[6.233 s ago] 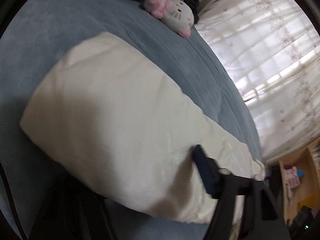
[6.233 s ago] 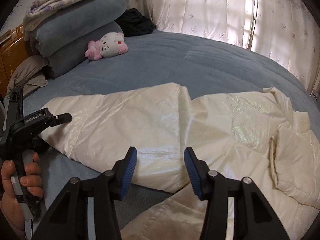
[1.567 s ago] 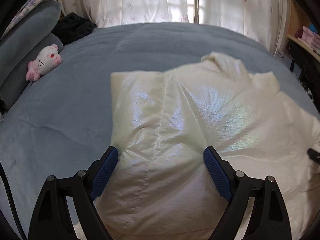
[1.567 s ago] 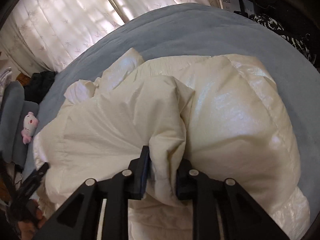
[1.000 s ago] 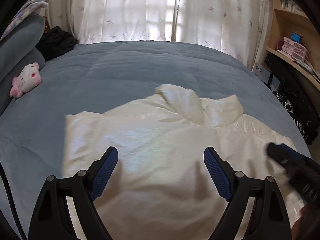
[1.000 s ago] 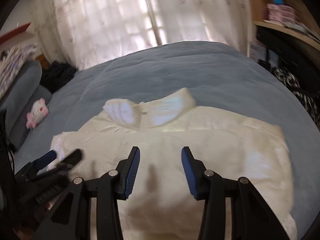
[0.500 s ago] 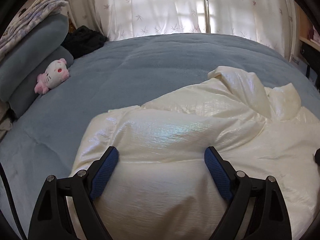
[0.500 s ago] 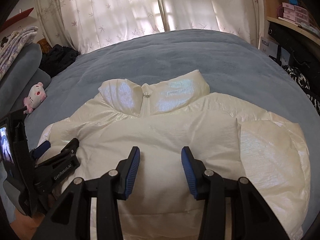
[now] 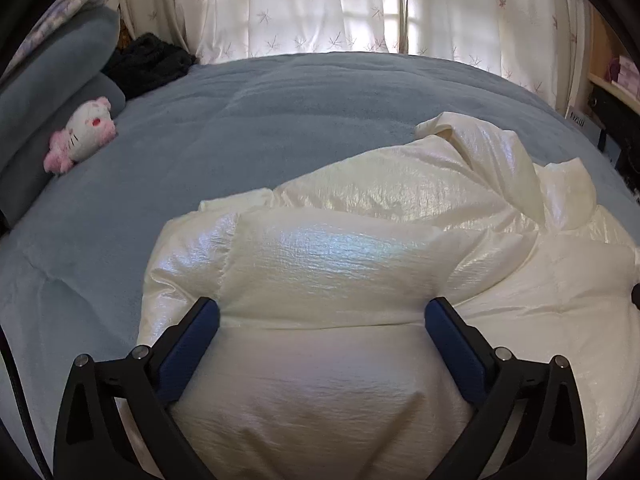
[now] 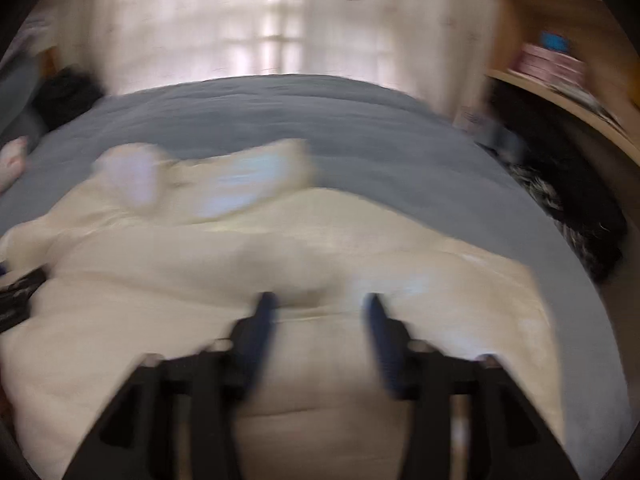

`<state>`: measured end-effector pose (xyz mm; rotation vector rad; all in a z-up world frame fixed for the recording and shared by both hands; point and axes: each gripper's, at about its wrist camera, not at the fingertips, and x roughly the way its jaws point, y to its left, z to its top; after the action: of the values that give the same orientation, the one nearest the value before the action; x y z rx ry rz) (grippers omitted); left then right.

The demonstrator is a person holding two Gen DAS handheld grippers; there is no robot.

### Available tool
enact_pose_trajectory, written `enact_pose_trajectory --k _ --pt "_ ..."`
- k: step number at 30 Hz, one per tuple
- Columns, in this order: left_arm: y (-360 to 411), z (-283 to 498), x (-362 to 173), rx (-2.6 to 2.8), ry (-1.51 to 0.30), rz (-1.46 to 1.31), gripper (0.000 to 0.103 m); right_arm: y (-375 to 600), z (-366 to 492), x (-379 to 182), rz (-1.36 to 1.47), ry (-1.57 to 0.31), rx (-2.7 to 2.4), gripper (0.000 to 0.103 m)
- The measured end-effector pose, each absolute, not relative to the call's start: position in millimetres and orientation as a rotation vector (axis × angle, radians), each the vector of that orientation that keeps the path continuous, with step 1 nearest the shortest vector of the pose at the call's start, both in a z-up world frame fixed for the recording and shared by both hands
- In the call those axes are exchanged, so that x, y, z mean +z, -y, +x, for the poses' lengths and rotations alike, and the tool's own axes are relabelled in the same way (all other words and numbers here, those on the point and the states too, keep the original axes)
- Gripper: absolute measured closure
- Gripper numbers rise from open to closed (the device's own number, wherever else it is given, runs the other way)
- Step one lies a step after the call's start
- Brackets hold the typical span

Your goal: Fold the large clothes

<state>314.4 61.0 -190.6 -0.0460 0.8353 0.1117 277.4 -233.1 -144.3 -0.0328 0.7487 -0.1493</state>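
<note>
The cream puffer jacket [image 9: 340, 272] lies on the grey-blue bed cover [image 9: 248, 120], on the near and right part of the bed, with its shiny quilted panels folded over each other and its collar [image 9: 500, 160] standing up at the far right side. The left gripper [image 9: 322, 312] is low over the near part of the jacket; its jaws have just been opening and now stand wide apart, with a puffed fold of the jacket bulging between the blue pads [image 9: 188, 344], which do not seem to squeeze it. In the right wrist view the picture is strongly blurred, but the right gripper [image 10: 318, 308] is also over the jacket and its jaws have just been opening; they are apart, and the fabric between them looks free, though I cannot be fully sure. At the far left of the bed a pink and white plush toy [image 9: 82, 134] leans against grey pillows [image 9: 44, 80], with a dark garment [image 9: 148, 62] behind. White patterned curtains [image 9: 320, 8] hang beyond the bed, and a wooden shelf [image 10: 568, 100] is at the right.
</note>
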Motion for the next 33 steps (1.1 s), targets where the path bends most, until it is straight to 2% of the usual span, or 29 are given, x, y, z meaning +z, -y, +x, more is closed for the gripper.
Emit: enact_pose_trajectory --k 3,8,22,28,33 --pt "-61.5 313.1 -193.1 0.096 -0.833 -0.063 0.000 263.8 277.9 -149.4 0.107 -0.761 -0.116 0.029" --pt "-66.9 311.5 -197.6 0.087 -0.830 -0.091 0.000 251.5 278.4 -156.5 0.033 -0.747 -0.142 0.027" --pt "-70.6 308.9 -200.4 0.082 -0.825 -0.120 0.000 254.5 275.8 -161.3 0.059 -0.743 -0.133 0.023" --pt "-64.5 304.3 -188.9 0.099 -0.860 -0.076 0.001 255.2 281.9 -157.6 0.068 -0.814 -0.124 0.021" --pt "-61.6 277.3 -166.8 0.063 -0.888 -0.040 0.001 264.0 255.6 -133.4 0.196 -0.832 -0.085 0.021"
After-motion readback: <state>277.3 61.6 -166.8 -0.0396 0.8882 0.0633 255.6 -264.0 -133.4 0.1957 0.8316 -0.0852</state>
